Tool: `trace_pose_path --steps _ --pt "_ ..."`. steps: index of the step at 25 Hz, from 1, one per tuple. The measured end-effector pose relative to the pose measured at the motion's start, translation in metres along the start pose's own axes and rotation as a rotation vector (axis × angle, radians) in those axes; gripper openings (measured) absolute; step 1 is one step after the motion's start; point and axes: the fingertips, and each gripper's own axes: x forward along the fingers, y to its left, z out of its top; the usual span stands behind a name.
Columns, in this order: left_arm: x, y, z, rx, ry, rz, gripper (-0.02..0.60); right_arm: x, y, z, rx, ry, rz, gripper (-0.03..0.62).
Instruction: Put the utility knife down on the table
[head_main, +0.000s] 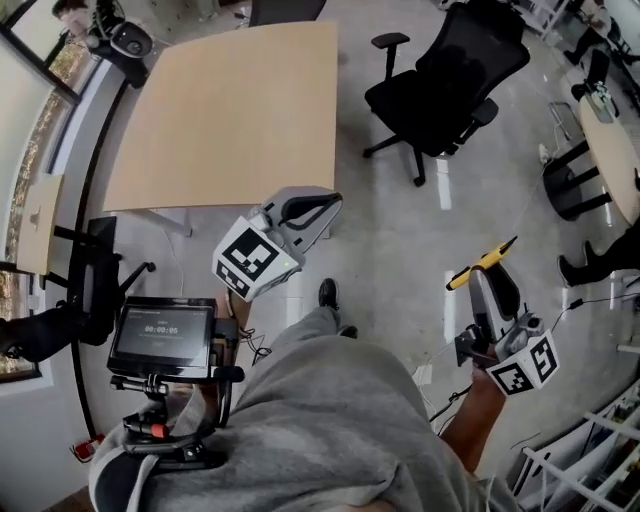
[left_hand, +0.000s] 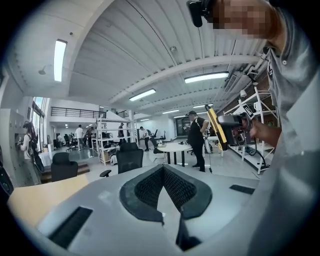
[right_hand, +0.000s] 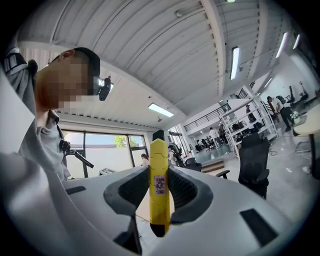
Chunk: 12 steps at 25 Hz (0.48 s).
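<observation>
One yellow utility knife, clamped between the jaws of the right hand-held gripper, over the floor at near right. Left hand-held gripper: jaws together, empty. Wooden table: far left, well apart from the knife.

Pale wooden table, grey floor

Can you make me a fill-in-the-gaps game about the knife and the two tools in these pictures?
1. The utility knife is coloured ____.
2. The right tool is shut on it, while the left tool has its jaws together with ____ between them.
3. Beside the wooden table stands a ____ office chair.

Missing words: yellow; nothing; black.
</observation>
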Motion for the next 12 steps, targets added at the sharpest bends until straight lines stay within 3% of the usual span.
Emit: trace_pose_path --steps 2,8,12 --pt "0.021 0.017 0.005 -0.002 -0.027 -0.014 0.005 0.01 -0.016 0.011 -0.02 0.003 -0.019 0.117" --pt "0.038 0.016 0.037 0.037 -0.076 -0.043 0.005 -0.012 -0.015 0.052 -0.104 -0.065 -0.075 0.117" --pt "0.079 0.058 0.036 0.044 -0.068 -0.087 0.004 0.027 -0.053 0.055 -0.095 -0.07 -0.095 0.117"
